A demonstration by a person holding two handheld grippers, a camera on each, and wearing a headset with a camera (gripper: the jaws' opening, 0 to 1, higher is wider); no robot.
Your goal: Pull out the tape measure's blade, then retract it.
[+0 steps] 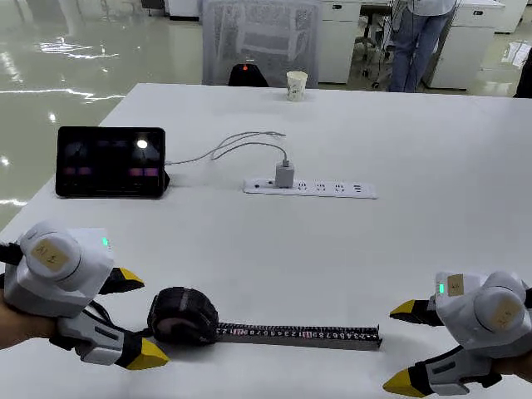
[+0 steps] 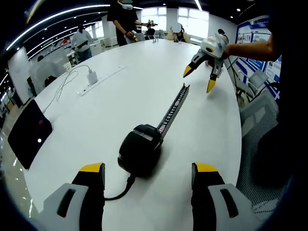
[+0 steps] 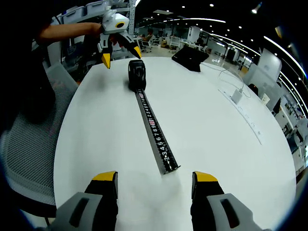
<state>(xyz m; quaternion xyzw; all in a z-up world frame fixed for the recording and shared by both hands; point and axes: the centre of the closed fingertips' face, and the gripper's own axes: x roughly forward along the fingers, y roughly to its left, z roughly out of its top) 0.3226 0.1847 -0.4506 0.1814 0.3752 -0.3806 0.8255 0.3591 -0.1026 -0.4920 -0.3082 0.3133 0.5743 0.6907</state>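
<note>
While both claws stand wide open and grip nothing, the items lie as listed.

Item 1: tape measure (image 1: 183, 316), black case, resting on the white worktop (image 1: 416, 208) at the near edge. The case sits just ahead of the left claw (image 1: 141, 317), in line with the gap between the yellow-tipped jaws but untouched by either. A thin black cord (image 2: 115, 195) trails from the case toward that claw.

Item 2: blade (image 1: 299, 335), drawn out and lying flat on the worktop (printed numerals face up). It runs from the case toward the right claw (image 1: 401, 346). The end of the blade stops just short of those jaws, apart from both tips.

Item 3: left claw (image 2: 149, 168), jaws spread wider than the case, empty.

Item 4: right claw (image 3: 155, 176), jaws spread wide, empty, with the blade's end centred ahead of the gap.

Item 5: dark tablet (image 1: 110, 161), propped upright at the left.

Item 6: white power strip (image 1: 309, 188), mid-worktop, with a charger (image 1: 285, 174) plugged in and a cable (image 1: 233, 145) running to the tablet.

Item 7: paper cup (image 1: 297, 85), upright at the far edge.
</note>
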